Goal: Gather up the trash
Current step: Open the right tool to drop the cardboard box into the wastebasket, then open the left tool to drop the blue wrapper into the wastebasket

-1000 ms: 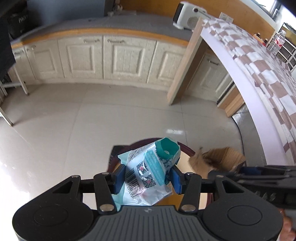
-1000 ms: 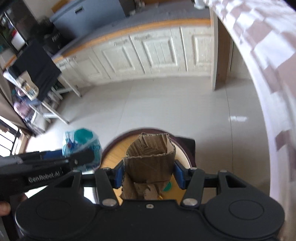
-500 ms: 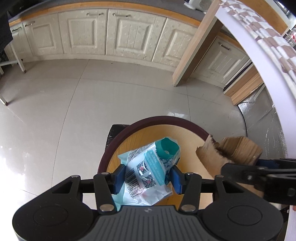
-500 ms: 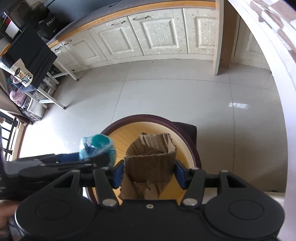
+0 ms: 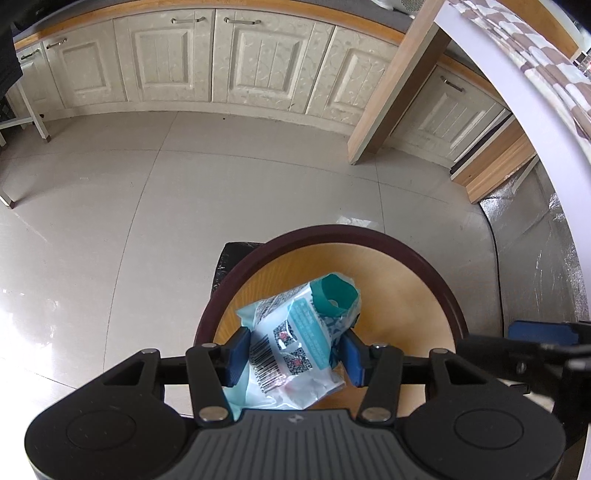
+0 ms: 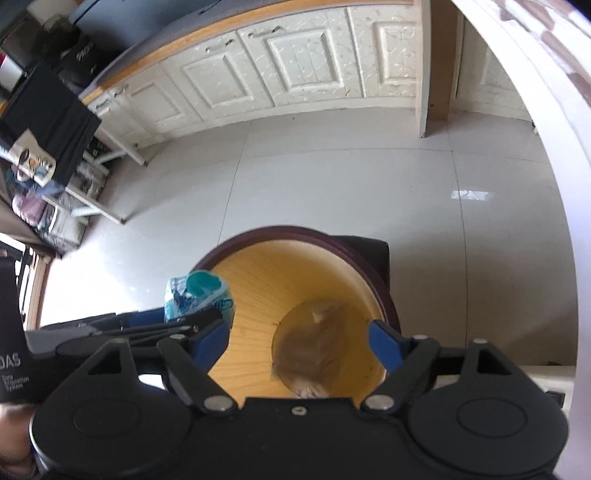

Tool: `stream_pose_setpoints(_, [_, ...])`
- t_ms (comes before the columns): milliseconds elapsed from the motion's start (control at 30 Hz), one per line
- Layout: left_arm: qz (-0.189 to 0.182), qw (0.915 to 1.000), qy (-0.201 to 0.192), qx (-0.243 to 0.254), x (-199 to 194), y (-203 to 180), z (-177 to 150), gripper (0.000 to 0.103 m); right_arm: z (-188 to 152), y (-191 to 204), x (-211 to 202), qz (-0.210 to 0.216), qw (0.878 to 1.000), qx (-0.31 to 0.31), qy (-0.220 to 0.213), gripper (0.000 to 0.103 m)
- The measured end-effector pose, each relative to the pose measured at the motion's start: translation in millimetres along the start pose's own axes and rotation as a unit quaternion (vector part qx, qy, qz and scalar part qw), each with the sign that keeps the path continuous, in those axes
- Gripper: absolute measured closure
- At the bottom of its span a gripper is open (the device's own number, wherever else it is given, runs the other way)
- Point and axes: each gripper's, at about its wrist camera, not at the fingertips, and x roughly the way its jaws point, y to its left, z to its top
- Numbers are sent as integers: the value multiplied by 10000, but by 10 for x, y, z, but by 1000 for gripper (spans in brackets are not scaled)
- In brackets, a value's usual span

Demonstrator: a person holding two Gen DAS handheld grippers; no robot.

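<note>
**Inspector:** Start with the largest items.

**Assistant:** Glossy pale floor tiles (image 5: 184, 206) fill most of both views, with cream panelled cabinet doors (image 5: 162, 62) along the far wall under an orange-edged worktop (image 5: 229, 7). At the right, a curved white edge carries a brown-and-white checked cloth (image 5: 517, 40).

**Inspector:** The receptacle?

**Assistant:** A round bin (image 5: 369, 236) stands on the floor at near centre. It has a dark maroon rim and a smooth, yellow wood-toned inner wall. A black, wrinkled bag edge (image 5: 225, 266) shows at its far-left side.

**Inspector:** Left gripper?

**Assistant:** The left gripper (image 5: 293, 354), black with blue pads, has its jaws pinching a crinkled plastic packet (image 5: 291, 339). The packet is pale blue and white, printed with a barcode and square codes, with a teal ring-shaped patch at its far end. It hangs over the near-left part of the bin's opening.

**Inspector:** Right gripper?

**Assistant:** The right gripper (image 6: 299, 343) has its jaws spread wide, with nothing between the pads. It sits over the near side of the bin.

**Inspector:** Anything inside the bin?

**Assistant:** A brown cardboard piece (image 6: 314, 354), blurred, lies low in the bin, directly beyond the spread jaws. Its exact shape cannot be told.
</note>
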Motion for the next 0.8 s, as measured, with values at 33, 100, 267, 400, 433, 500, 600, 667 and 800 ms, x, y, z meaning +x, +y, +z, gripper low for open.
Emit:
stream_pose_setpoints(33, [-3,10000,-11,-7,5,4,5,50,-7,10,8,-81,9999,-63,46,18])
stream_pose_setpoints(100, [-13,10000,-19,1,17,3,11,50,-9,17,24,-267,9995,-146,127,12])
stream_pose_setpoints(267, [-34,10000,-35,84,50,-27,31,48,-63,11,68,-244,9990,-70,380,2])
stream_pose_setpoints(400, [-33,9999,-90,66,79,-61,48,20,-120,95,102,-422,9971,-426,475,0])
stream_pose_setpoints(433, [3,9999,-103,40,90,-68,48,18,-134,117,105,-446,9966,-487,486,0])
stream_pose_setpoints(500, [5,10000,-59,56,108,-83,57,17,-145,139,95,-447,9961,-588,485,0])
stream_pose_setpoints(600, [46,9999,-24,90,104,-102,55,9,-167,140,93,-465,9958,-609,495,0])
stream_pose_setpoints(667, [51,9999,-9,116,90,-109,44,7,-163,128,87,-477,9960,-579,484,0])
stream_pose_setpoints(800, [127,9998,23,125,53,-84,25,4,-168,120,77,-482,9962,-563,457,0])
